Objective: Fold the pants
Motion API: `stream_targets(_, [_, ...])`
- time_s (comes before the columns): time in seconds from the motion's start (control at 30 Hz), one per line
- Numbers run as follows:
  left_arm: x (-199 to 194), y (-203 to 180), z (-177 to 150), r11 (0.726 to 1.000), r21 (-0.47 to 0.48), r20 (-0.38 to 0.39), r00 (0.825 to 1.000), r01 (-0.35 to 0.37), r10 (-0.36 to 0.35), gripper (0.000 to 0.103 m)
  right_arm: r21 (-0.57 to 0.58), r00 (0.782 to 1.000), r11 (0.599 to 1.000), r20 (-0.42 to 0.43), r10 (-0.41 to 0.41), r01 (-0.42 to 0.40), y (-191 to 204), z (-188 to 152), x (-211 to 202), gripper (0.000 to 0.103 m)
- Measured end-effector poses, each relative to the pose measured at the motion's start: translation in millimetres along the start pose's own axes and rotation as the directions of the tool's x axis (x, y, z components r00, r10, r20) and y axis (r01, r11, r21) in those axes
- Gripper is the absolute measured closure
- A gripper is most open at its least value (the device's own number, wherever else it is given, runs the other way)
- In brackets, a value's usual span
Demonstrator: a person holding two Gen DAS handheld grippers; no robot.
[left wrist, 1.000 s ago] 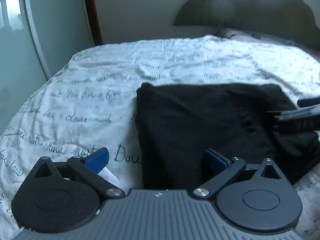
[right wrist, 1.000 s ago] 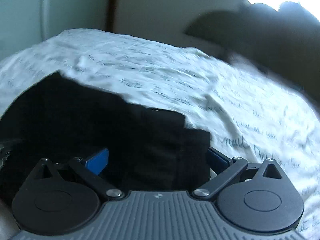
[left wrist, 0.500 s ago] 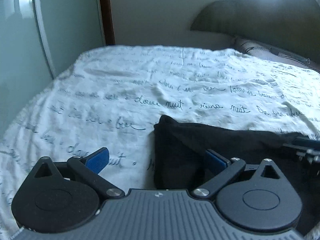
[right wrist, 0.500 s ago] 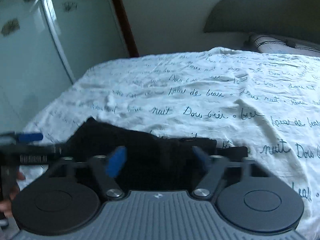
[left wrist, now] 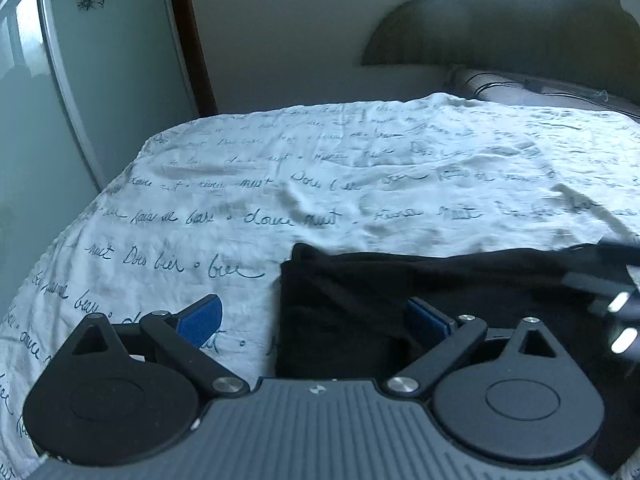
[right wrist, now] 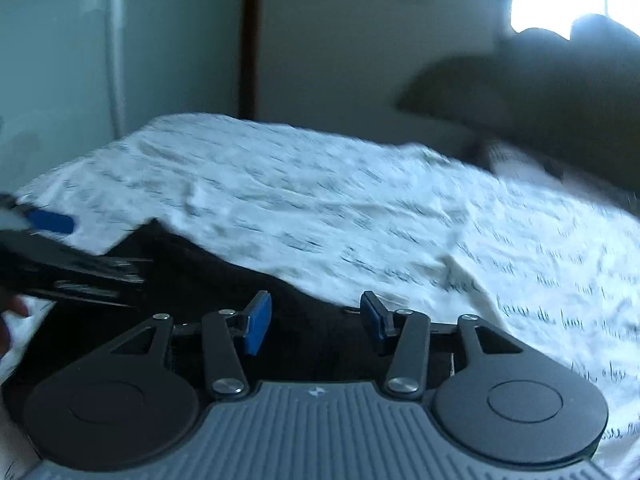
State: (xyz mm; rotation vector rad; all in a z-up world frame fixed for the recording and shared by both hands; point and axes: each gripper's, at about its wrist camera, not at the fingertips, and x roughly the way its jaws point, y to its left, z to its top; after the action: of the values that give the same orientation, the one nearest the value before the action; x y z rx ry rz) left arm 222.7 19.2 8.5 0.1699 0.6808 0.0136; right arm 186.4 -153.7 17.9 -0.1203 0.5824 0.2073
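Observation:
The black pants lie folded into a flat block on the white bedsheet. My left gripper is open, low over the pants' left edge, with nothing between its blue pads. The right gripper shows blurred at the right edge of the left wrist view. In the right wrist view the pants lie under my right gripper, whose jaws stand partly open and empty. The left gripper shows at the left edge of that view.
The sheet has dark handwriting printed on it and covers the bed. A dark rounded headboard and a pillow stand at the back right. A glass wardrobe door with flower decals stands at the left.
Both grippers have drawn back and tilted up, so the pants sit lower in view. The right gripper's jaws have narrowed. The right wrist view is now motion-blurred.

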Motion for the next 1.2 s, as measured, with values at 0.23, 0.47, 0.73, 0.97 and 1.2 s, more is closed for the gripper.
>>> stream_targets(0.23, [-15.9,-6.1,-13.1,0.996,-0.039,-0.015,0.997,0.075,-0.076,0.003,0.070,0.994,0.997,-0.107,-0.015,0.023,-20.3,-18.4,30.5,0.032])
stream_targets(0.47, [-21.5,-15.6,-32.4,0.993,-0.053,-0.027,0.994,0.107,-0.108,0.003,0.107,1.000,0.994,-0.012,-0.013,0.014,-9.6,-28.5,-9.2,0.032])
stream_targets(0.73, [-13.6,-19.0,-47.1,0.995,-0.022,-0.011,0.995,0.096,-0.096,0.000,0.101,0.996,0.992,-0.051,-0.072,0.077,-8.9,-42.8,-4.2,0.029])
stream_targets(0.97, [-10.3,-10.6,-56.1,0.983,-0.135,-0.004,0.992,0.122,-0.123,0.000,0.032,0.998,0.997,0.004,-0.064,0.064,12.3,-49.9,-35.5,0.029])
stream_targets(1.2, [-17.8,-9.5,-57.9,0.986,-0.124,-0.008,0.993,0.113,-0.114,0.000,0.094,0.997,0.993,-0.028,-0.070,0.072,1.7,-56.0,-31.9,0.029])
